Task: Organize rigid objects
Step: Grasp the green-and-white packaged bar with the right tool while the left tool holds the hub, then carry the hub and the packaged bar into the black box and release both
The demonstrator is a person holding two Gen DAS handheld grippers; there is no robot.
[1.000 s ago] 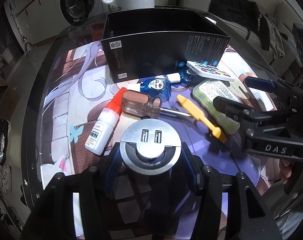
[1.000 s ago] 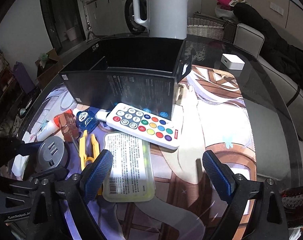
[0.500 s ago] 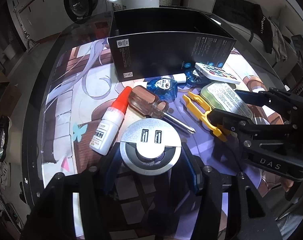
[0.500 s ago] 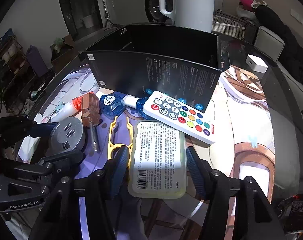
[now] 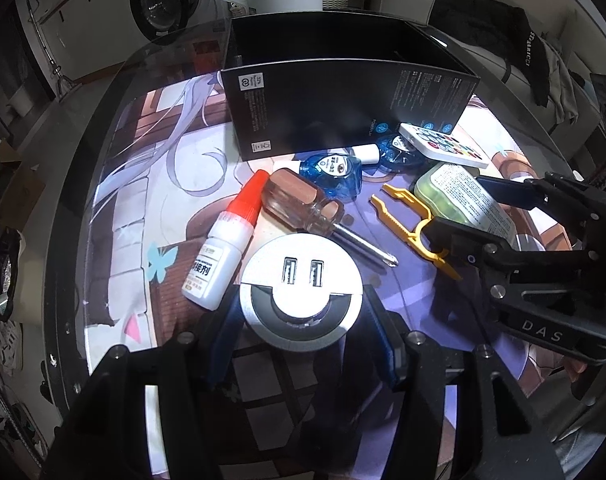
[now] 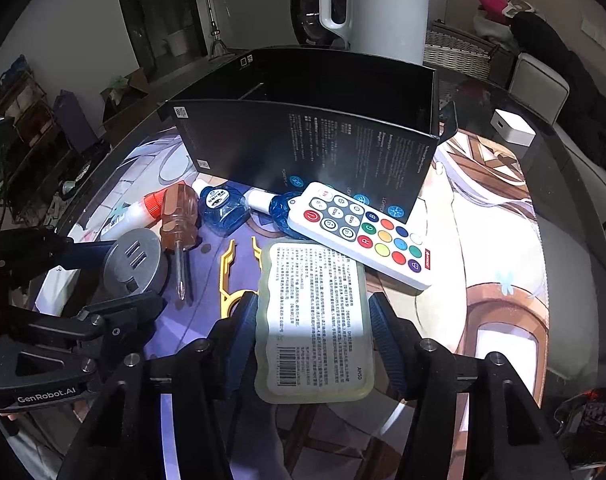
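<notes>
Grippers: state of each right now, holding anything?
Left gripper: closed on the round USB hub.
Right gripper: closed on the flat green pack.

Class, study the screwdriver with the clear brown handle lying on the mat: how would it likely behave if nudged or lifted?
The screwdriver has a rounded handle, so it may roll when nudged sideways. Its steel shaft looks rigid, so it should not flex. The bulky handle probably carries most of the weight, so lifted by the shaft it would likely tip.

Both grippers, left and right, grip.
</notes>
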